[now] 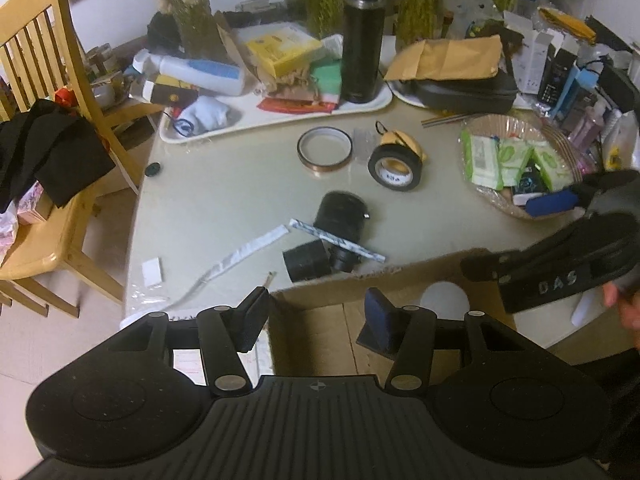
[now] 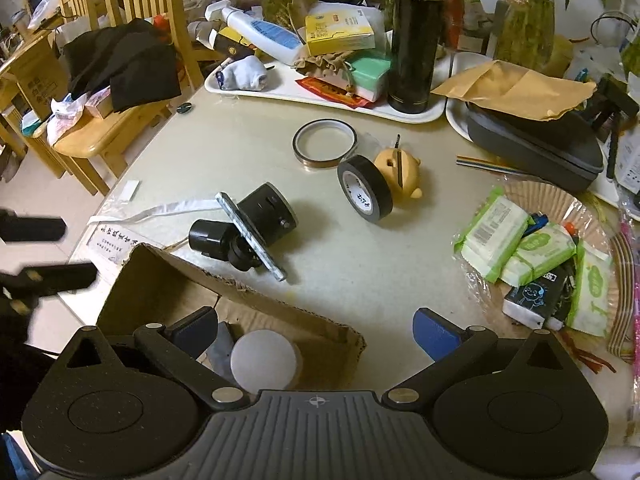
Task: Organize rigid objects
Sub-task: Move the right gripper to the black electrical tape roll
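Cluttered table (image 2: 328, 264): white round item (image 2: 262, 360) already in cardboard box (image 2: 168, 280); black tape roll (image 2: 364, 190) and lens parts (image 2: 244, 232) remain outside. Both jaws empty, right gripper (image 2: 316, 332) wide, left gripper (image 1: 316, 316) half-open.

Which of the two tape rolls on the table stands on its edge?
The black tape roll, leaning against the yellow figurine; the thin amber roll lies flat.

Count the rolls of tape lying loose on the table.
2. The thin copper-edged tape ring lies flat near the white tray. The black tape roll stands on edge against the yellow toy. More may be hidden in the clutter.
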### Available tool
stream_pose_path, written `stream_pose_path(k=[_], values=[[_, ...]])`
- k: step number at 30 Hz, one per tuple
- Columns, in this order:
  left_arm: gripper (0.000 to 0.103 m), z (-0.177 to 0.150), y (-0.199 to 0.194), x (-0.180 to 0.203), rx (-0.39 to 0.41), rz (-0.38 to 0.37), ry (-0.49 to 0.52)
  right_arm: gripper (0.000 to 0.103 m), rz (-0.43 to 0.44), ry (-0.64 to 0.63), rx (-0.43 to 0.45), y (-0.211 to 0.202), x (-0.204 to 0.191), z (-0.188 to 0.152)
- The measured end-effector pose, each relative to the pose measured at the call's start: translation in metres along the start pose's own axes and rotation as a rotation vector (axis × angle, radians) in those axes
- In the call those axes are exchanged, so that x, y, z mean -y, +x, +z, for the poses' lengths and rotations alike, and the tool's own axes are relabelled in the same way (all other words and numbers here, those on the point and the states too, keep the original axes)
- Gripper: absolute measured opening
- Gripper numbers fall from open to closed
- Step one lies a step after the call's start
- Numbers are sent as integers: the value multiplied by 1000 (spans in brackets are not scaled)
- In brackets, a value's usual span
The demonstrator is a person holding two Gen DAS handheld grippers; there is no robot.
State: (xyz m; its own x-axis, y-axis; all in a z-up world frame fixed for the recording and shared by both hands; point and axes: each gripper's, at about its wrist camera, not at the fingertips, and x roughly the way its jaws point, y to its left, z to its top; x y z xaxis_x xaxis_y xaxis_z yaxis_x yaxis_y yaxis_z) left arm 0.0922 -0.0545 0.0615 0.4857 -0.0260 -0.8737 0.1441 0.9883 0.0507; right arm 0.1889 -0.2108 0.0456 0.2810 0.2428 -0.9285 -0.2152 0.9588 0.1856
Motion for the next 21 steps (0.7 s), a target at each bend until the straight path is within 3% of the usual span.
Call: stream_pose_path(k=[9,21], values=[[52,6,8,-15,-9,21,-13,103,-9,3,2,4,-3,4],[52,4,50,-37,-32,4,-43,103,-30,39,29,15,-4,15]])
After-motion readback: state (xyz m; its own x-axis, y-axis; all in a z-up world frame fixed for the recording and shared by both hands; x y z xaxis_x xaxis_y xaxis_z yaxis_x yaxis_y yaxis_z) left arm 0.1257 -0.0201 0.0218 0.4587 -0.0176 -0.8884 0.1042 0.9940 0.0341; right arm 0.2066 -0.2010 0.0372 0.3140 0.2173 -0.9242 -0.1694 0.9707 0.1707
